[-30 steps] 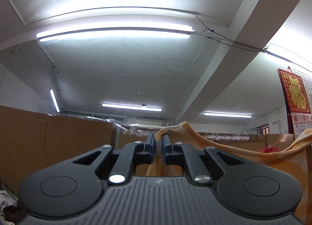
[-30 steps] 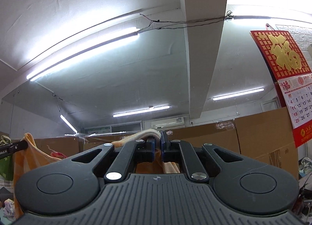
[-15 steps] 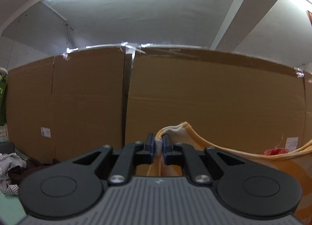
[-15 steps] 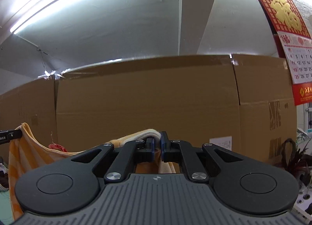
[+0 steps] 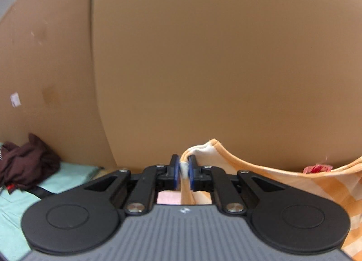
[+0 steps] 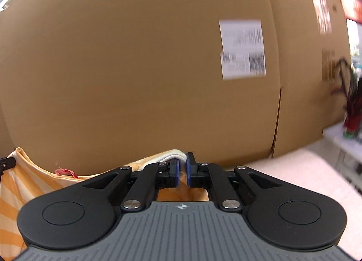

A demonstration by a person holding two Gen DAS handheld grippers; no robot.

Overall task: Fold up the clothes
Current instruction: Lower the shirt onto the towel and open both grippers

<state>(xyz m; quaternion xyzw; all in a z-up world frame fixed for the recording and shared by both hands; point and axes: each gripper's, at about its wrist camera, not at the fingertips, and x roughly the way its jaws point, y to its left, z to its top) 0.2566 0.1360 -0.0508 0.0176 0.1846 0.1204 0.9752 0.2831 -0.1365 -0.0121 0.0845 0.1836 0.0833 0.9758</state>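
Before cardboard boxes (image 5: 203, 57), left tool (image 5: 185, 173) and right tool (image 6: 182, 173) each clamped on striped orange garment (image 5: 282, 179).

Garment (image 5: 282, 181) stretched between tongs, before cardboard wall (image 5: 203, 68).

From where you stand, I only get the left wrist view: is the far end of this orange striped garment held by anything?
Observer: Yes. The right hand-held gripper is shut on the orange striped garment, pinching its white-trimmed edge.
Operator: What lies to the right of that gripper?
Observer: A pale pinkish surface, bare where it shows.
Operator: Anything on the cardboard there?
Observer: A white shipping label, too blurred to read.
Operator: Further right?
Observer: A dark plant in a red pot on a white shelf.
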